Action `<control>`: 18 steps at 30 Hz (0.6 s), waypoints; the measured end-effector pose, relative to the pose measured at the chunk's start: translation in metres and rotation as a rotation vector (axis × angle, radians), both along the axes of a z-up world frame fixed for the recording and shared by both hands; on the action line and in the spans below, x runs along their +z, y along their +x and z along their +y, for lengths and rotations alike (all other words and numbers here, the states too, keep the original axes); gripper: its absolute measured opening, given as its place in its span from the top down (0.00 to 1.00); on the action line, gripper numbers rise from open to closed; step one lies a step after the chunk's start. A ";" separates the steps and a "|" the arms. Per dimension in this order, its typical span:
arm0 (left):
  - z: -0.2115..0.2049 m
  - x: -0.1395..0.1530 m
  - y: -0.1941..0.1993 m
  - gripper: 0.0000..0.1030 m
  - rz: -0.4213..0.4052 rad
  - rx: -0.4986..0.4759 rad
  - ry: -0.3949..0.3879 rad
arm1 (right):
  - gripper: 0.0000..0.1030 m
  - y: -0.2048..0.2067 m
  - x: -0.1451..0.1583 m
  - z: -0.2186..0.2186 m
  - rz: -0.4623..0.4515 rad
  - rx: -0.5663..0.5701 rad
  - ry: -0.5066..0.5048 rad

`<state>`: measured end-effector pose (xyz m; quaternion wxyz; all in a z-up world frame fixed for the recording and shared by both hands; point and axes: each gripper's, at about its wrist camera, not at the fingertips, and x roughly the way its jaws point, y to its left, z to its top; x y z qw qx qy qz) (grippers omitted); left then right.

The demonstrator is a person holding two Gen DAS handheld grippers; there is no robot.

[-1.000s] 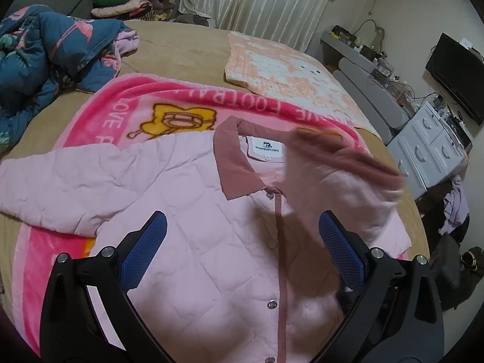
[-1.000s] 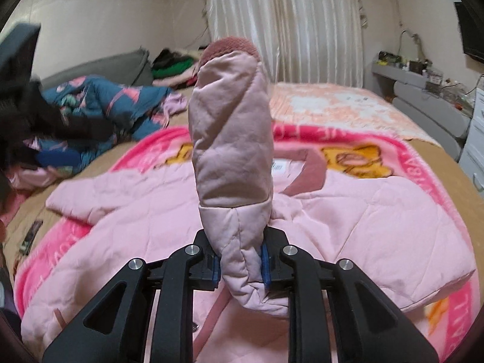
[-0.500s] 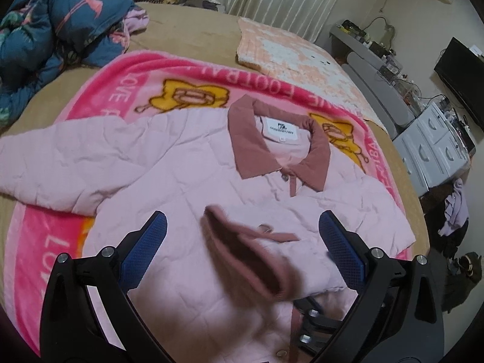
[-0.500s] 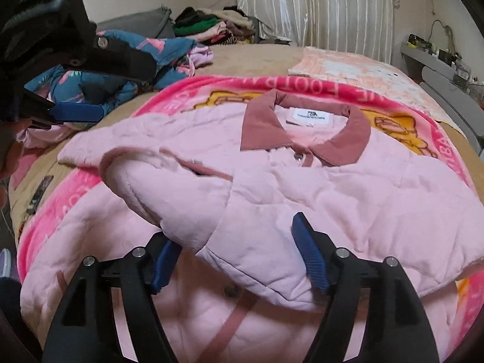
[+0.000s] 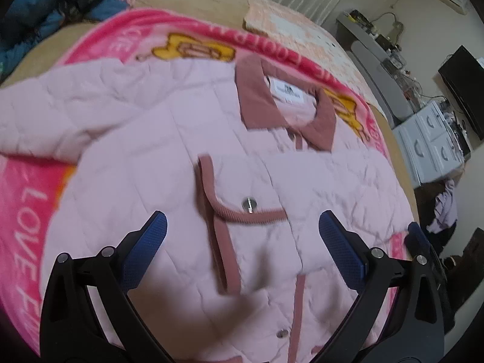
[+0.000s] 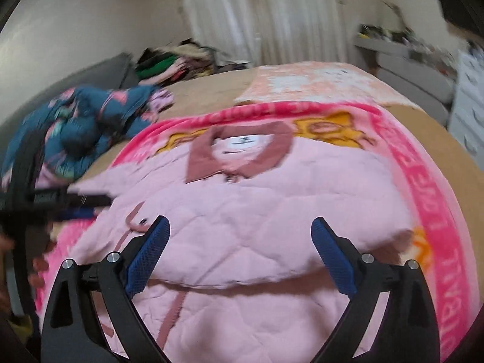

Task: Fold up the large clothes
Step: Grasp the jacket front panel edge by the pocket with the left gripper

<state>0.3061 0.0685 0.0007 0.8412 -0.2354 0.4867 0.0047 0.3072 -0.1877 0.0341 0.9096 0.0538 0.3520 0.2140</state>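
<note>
A pink quilted jacket (image 5: 145, 166) with a dusty-rose collar (image 5: 257, 103) lies face up on a pink cartoon blanket (image 5: 27, 211) on the bed. Its right sleeve (image 5: 317, 181) is folded across the chest, cuff (image 5: 208, 193) near the snap placket. Its left sleeve (image 5: 45, 112) lies spread to the left. My left gripper (image 5: 242, 254) is open and empty above the jacket's front. My right gripper (image 6: 240, 252) is open and empty above the folded sleeve (image 6: 257, 227). The left gripper also shows blurred in the right wrist view (image 6: 60, 205).
A blue patterned quilt (image 6: 75, 127) is heaped at the bed's far left. A peach blanket (image 6: 317, 84) lies at the far end. A clothes pile (image 6: 172, 63) sits by the curtain. White drawers (image 5: 432, 139) and a TV (image 5: 462, 81) stand right of the bed.
My right gripper opened, let the sleeve drop across the jacket's chest, and drew back. The left gripper moved closer over the jacket's front, staying open.
</note>
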 end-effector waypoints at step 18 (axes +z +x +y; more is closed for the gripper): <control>-0.045 -0.066 -0.005 0.14 0.077 0.036 -0.148 | 0.09 0.012 0.006 -0.085 0.009 -0.228 0.109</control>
